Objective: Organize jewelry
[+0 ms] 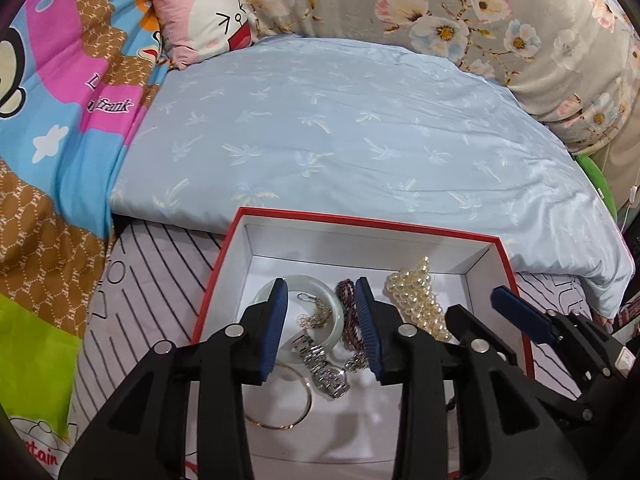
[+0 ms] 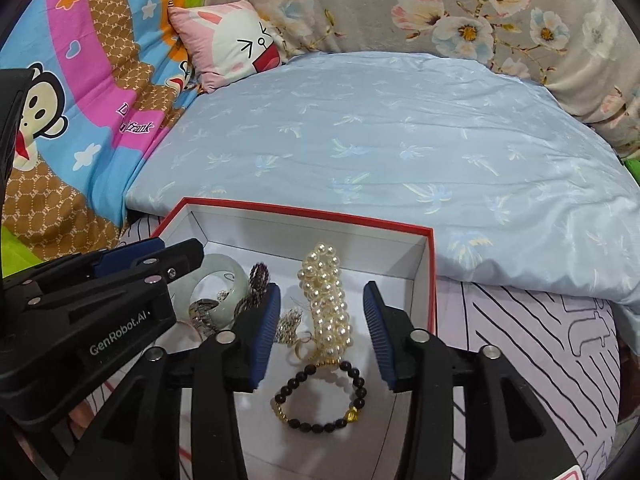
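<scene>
A red-rimmed white box (image 1: 368,222) (image 2: 304,210) sits on the bed and holds jewelry. My left gripper (image 1: 322,326) is open over the box, above a pale jade bangle (image 1: 308,282), a silver watch (image 1: 326,372), a thin gold bangle (image 1: 280,420) and a purple beaded piece (image 1: 346,296). My right gripper (image 2: 320,326) is open over a pearl strand (image 2: 326,300) and a dark bead bracelet (image 2: 320,396). The pearls also show in the left wrist view (image 1: 420,300). Both grippers hold nothing.
A light blue quilt (image 1: 340,132) lies just behind the box. A cartoon blanket (image 1: 60,140) is at the left, a pink rabbit pillow (image 1: 204,12) at the back, a floral cover (image 1: 500,12) at the right. The striped sheet (image 2: 540,340) surrounds the box.
</scene>
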{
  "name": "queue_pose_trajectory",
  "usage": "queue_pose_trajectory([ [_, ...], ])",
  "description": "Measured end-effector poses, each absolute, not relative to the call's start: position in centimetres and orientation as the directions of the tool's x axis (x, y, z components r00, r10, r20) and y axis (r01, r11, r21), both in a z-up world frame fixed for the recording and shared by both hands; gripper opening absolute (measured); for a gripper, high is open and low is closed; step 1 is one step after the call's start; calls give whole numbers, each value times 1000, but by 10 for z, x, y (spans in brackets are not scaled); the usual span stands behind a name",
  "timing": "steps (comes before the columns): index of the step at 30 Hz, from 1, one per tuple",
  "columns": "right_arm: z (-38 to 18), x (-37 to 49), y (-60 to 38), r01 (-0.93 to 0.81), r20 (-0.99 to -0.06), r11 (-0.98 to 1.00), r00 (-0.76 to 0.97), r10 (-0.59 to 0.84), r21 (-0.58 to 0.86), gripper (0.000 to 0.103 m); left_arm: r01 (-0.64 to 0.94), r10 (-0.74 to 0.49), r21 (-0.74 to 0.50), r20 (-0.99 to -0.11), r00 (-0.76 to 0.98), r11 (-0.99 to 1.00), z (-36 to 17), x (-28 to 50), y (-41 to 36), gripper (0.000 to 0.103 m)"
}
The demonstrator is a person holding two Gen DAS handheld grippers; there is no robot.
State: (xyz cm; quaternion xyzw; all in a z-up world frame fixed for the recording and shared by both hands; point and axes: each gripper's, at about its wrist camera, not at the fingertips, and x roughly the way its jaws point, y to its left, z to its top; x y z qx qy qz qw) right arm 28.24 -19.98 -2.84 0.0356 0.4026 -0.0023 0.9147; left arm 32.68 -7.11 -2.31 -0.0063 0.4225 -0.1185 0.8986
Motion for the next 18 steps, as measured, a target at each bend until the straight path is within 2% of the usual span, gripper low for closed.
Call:
queue_pose_trajectory([
  [8,-17,237,-195,75,-730,996,684,-13,53,63,202,-185,-70,-752,632,977,-11,285,-64,34],
  [18,-8,180,-185,103,-734,993,678,-31,53,63,191,-173,-63,-747,642,980,-1,233,-50,34],
])
